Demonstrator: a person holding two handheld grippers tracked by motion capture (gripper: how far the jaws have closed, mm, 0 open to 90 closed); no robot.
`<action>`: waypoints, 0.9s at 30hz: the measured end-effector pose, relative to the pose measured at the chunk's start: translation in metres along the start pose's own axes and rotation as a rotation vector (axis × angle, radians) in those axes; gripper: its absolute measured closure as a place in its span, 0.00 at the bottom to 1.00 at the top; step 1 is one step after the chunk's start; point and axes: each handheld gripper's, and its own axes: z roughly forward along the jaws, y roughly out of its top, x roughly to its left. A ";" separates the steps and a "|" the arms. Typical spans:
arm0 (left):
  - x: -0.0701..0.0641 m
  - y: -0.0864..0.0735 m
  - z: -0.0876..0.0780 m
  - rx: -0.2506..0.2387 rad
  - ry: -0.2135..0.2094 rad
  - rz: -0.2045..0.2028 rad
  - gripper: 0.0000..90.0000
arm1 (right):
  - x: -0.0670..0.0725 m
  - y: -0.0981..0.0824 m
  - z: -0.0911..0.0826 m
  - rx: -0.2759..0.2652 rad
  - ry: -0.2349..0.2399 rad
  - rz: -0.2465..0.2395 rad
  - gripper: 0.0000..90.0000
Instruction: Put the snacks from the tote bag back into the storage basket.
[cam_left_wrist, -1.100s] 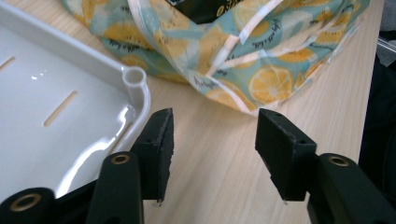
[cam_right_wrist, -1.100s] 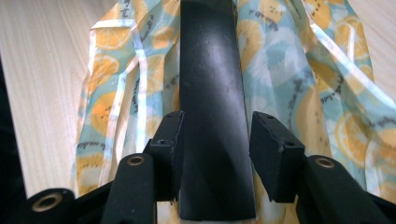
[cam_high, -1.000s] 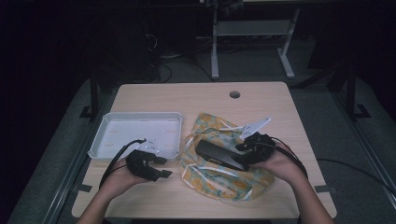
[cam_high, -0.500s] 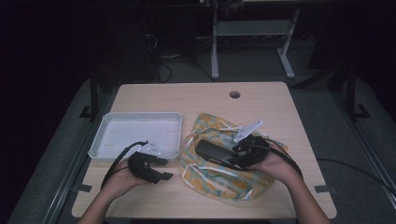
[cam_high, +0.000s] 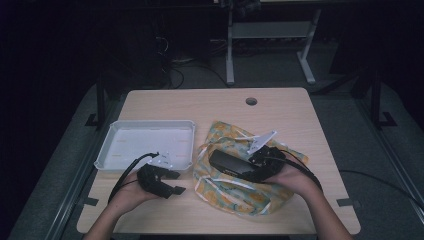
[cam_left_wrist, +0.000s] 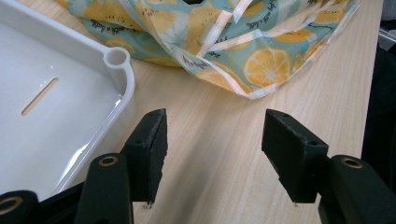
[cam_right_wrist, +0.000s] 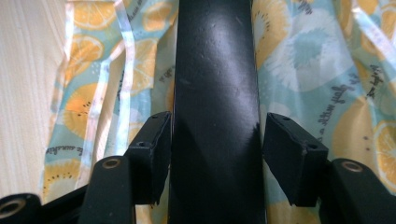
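High view: long black glossy case (cam_high: 231, 164) lies on lemon-print fabric bag (cam_high: 235, 192), beside white plastic tray (cam_high: 145, 122) on wooden table (cam_high: 200, 102).

Left gripper view: left gripper (cam_left_wrist: 212, 137) spread, over bare wood.

Right gripper view: right gripper (cam_right_wrist: 215, 140) has just been opening; case between jaws, small gap at the right pad.

Black case (cam_high: 231, 164) on cloth bag (cam_high: 240, 192), tray (cam_high: 110, 150) left of bag, both on table (cam_high: 200, 105)

Both grippers, left gripper (cam_high: 172, 182) and right gripper (cam_high: 256, 165), are matte black with brass-ringed screw holes, blocky jaws and trailing black cables.
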 end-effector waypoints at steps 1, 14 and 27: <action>0.000 0.000 0.000 -0.001 0.001 0.004 0.45 | 0.000 0.000 0.001 0.008 -0.002 -0.003 0.45; -0.002 -0.001 0.000 0.003 -0.005 -0.005 0.45 | 0.002 -0.001 0.016 0.063 -0.010 -0.007 0.44; -0.003 -0.001 0.001 0.002 -0.011 -0.001 0.45 | 0.003 0.000 0.013 0.073 -0.007 -0.020 0.46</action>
